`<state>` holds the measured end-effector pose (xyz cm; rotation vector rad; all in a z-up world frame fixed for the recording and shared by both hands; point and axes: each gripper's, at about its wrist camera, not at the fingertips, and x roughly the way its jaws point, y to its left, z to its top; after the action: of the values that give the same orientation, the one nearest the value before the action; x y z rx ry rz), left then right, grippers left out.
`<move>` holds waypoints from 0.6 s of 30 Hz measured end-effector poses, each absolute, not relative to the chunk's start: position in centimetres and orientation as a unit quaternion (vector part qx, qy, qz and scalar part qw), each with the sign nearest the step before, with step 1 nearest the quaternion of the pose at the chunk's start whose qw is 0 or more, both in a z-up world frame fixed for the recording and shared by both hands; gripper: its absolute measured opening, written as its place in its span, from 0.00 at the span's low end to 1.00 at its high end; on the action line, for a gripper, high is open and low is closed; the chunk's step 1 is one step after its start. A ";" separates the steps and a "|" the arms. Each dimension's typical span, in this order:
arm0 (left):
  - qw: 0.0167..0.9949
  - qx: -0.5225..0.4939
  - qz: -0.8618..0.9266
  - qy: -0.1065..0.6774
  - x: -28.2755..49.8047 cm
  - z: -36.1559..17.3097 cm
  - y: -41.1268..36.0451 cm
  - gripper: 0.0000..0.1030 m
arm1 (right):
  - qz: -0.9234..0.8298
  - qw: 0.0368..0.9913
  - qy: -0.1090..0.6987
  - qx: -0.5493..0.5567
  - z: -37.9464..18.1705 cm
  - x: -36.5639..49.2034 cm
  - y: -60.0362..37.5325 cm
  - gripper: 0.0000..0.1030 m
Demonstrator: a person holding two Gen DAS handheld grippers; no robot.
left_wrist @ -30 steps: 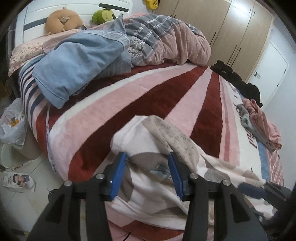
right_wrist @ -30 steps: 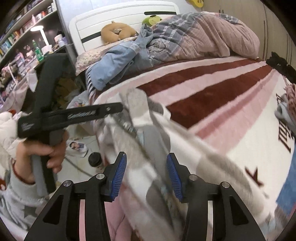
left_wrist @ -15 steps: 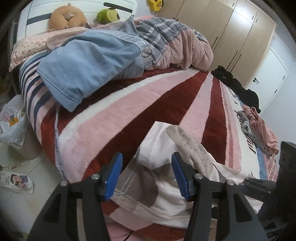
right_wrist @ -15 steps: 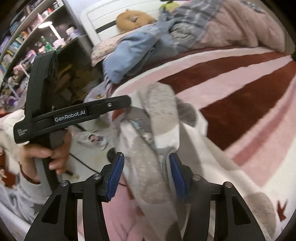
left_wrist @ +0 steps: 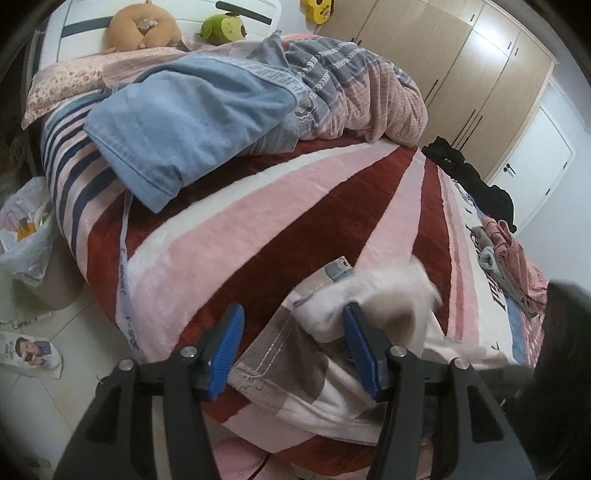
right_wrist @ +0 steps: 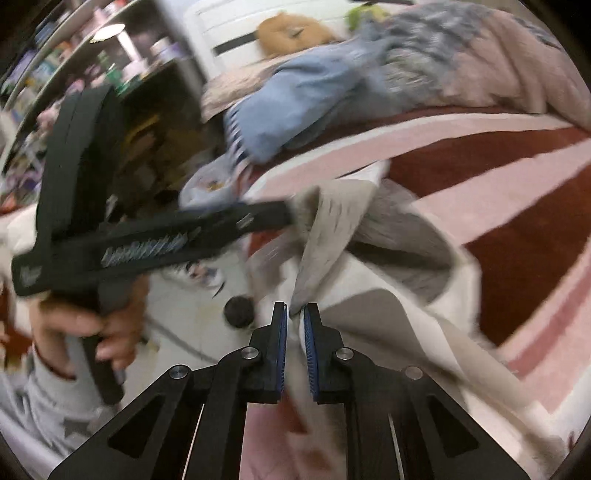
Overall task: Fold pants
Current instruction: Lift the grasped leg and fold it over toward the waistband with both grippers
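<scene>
Pants (left_wrist: 325,354) on the bed (left_wrist: 258,229)
Right gripper (right_wrist: 294,350) has just clamped onto the pants; left gripper (left_wrist: 293,347) is half open around their edge.

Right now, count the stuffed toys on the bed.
2. The orange stuffed toy lies against the white headboard by the floral pillow; the green stuffed toy sits just beside it. The heaped quilt could hide more.

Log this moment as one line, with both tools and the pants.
right tool: just closed, shut on pants | left tool: open over pants hem | pants: on striped blanket, unfolded
</scene>
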<state>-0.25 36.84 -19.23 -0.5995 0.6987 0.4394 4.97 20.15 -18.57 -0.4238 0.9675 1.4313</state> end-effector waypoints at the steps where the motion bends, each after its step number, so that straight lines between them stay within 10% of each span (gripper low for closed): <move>1: 0.873 -0.289 0.209 0.334 -0.3 -19.3 36.9 0.51 | 0.630 0.618 0.428 -0.193 -19.1 4.4 20.5 0.06; 18: 0.910 -0.181 0.142 0.345 2.9 -16.5 31.6 0.73 | 0.586 0.678 0.425 -0.129 -16.6 7.9 13.6 0.25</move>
<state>2.85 31.56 -16.51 -0.3730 0.7116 0.2935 7.86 13.62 -16.63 -0.2902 0.9544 1.3154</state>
